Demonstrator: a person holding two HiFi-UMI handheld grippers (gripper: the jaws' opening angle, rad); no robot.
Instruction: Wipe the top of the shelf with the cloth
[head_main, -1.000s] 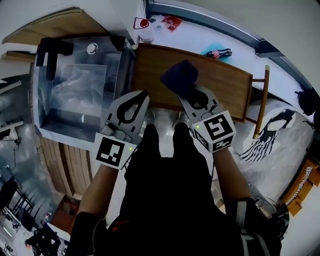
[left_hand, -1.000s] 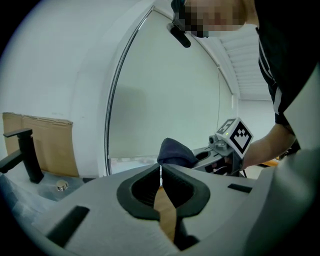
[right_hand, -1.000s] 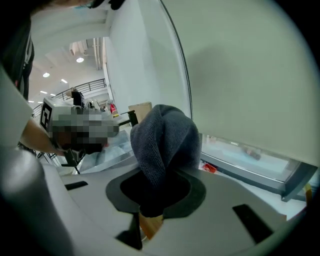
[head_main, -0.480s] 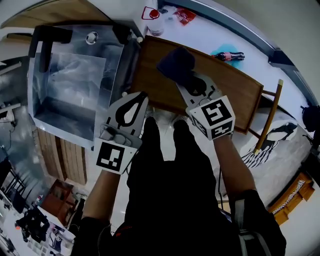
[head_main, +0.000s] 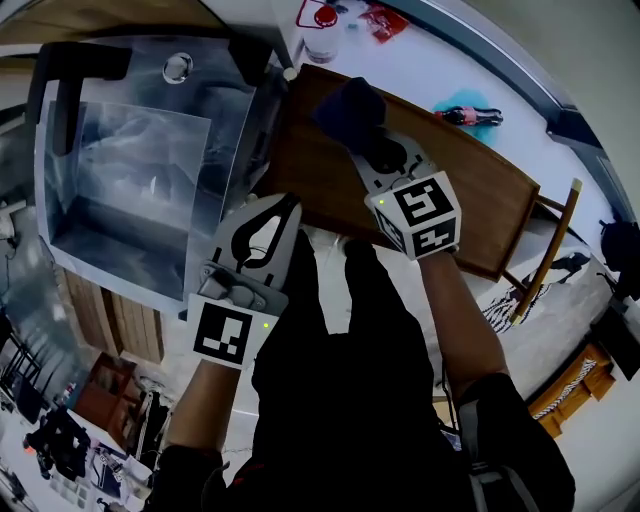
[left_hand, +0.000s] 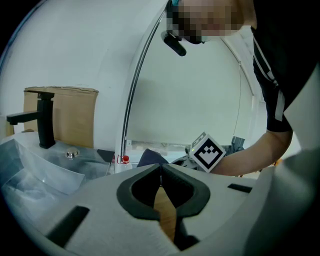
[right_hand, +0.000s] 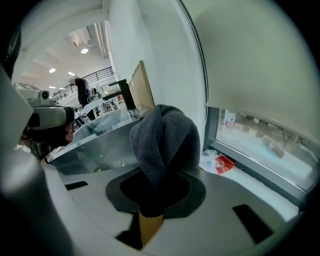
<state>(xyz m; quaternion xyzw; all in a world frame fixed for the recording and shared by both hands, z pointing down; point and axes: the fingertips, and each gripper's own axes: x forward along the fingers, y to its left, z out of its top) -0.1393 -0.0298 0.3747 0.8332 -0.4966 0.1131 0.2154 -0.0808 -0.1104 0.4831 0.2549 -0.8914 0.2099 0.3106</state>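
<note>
In the head view, we have the right gripper (head_main: 368, 143) out over the brown shelf top (head_main: 460, 190), its fingers pinched on the dark cloth (head_main: 350, 108). The cloth now sits by the far left corner of the board, next to the sink (head_main: 60, 215). A second ago it lay nearer the front edge, so we judge that a stroke has carried it away from us across the left end. The long stretch of wood to the right, towards the bottle (head_main: 470, 115), appears not yet covered. The left gripper (head_main: 283, 207) hangs at the near edge of the shelf, much where it was, taking no part. In the left gripper view, its jaws are pressed together with nothing between them; only a sliver of wood shows in the gap below, and beyond it we see the cloth and the other gripper's marker cube (left_hand: 206, 152). In the right gripper view, the jaws are clamped on a bunched fold of cloth that rises between them.
</note>
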